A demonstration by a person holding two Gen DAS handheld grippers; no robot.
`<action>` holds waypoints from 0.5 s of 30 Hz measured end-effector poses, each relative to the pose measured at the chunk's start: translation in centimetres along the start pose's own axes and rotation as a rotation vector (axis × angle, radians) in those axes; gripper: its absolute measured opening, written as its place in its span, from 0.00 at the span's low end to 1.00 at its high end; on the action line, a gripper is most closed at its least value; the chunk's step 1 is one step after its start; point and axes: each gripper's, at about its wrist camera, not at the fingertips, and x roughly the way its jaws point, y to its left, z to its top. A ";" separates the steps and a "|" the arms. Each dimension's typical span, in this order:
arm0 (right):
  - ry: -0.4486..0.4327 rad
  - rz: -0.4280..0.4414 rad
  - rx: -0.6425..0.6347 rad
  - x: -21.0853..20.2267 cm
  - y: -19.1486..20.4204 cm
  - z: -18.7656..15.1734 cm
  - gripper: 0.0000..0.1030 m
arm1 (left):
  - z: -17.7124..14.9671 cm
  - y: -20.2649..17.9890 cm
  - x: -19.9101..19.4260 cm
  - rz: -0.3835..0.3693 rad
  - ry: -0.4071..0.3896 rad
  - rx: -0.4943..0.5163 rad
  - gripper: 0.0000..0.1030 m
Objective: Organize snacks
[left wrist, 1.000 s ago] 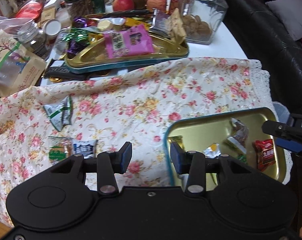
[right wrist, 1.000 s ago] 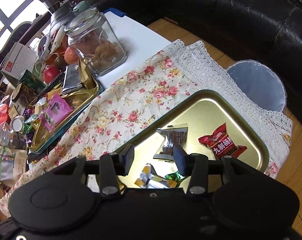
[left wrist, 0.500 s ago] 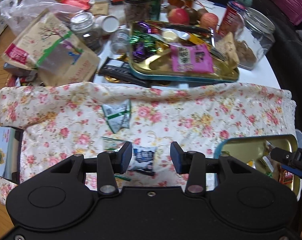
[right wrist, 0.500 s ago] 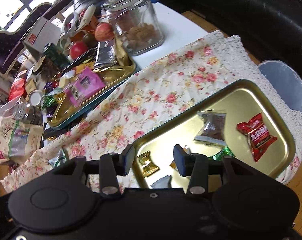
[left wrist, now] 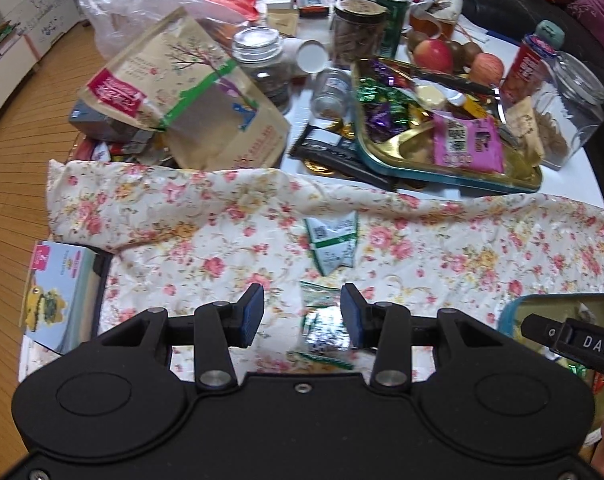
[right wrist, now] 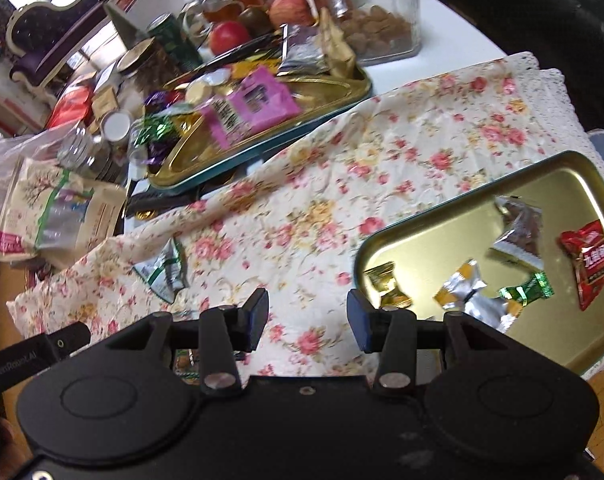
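My left gripper (left wrist: pixel 301 316) is open above the floral cloth (left wrist: pixel 222 240). Two small snack packets (left wrist: pixel 323 328) lie on the cloth in the gap between its jaws, untouched. A green-and-white snack packet (left wrist: pixel 333 242) rests farther ahead on the cloth. My right gripper (right wrist: pixel 307 316) is open and empty over the cloth, just left of the gold tray (right wrist: pixel 421 236). That tray holds a red packet (right wrist: pixel 591 260), a brown packet (right wrist: pixel 519 228) and several foil candies. The same green-and-white packet (right wrist: pixel 164 266) shows at the left in the right wrist view.
A second gold tray (left wrist: pixel 401 152) piled with candies and a pink packet (left wrist: pixel 467 144) sits behind the cloth. Around it are a large paper bag (left wrist: pixel 190 96), jars, a can, apples and a glass jar (left wrist: pixel 573 108). A box (left wrist: pixel 58 292) lies at the cloth's left edge.
Both grippers swung left across the cloth. The left one left the gold tray and now hovers over the two small packets. The right one moved off the tray onto the cloth.
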 end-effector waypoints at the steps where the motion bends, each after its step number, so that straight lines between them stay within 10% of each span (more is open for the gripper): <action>1: 0.006 0.003 -0.007 0.2 0.6 -0.2 0.45 | 0.0 0.4 0.1 0.011 0.001 -0.002 0.49; 15: 0.093 0.005 -0.112 4.5 6.8 -2.6 0.45 | 0.4 4.3 0.9 0.034 0.039 -0.074 0.49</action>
